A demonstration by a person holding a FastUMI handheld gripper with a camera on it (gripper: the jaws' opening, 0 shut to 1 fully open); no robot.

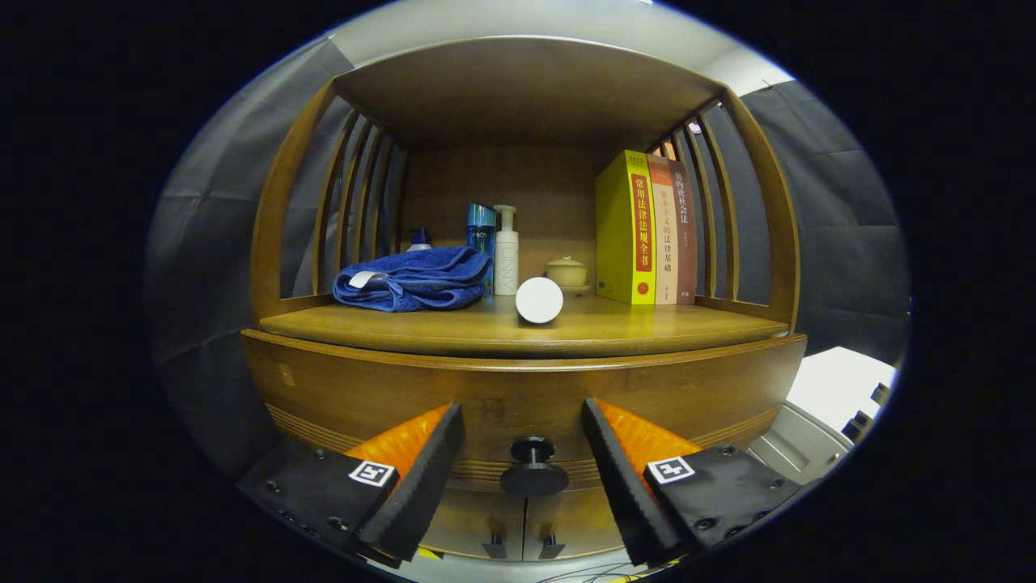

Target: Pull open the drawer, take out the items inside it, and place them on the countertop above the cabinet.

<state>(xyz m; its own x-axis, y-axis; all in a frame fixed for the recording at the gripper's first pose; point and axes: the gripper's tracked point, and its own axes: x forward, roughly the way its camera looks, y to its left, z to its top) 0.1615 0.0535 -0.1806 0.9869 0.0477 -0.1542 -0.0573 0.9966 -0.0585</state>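
A wooden cabinet faces me, its drawer front (pixel 364 397) closed under the countertop (pixel 486 328). The drawer's black round knob (pixel 532 470) sits between my two fingers, with a gap on each side. My gripper (pixel 524 425) is open, and its black ribbed pads (pixel 421 478) flank the knob without touching it. The drawer's contents are hidden behind the closed front. A white round object (pixel 539 300) lies on the countertop near its front edge.
On the countertop are a folded blue towel (pixel 413 279), a blue bottle (pixel 479 231), a white pump bottle (pixel 507 251), a small lidded pot (pixel 566 271) and three upright books (pixel 647 231). Slatted wooden sides and a top shelf enclose the space. Two lower cabinet doors (pixel 486 526) sit below the drawer.
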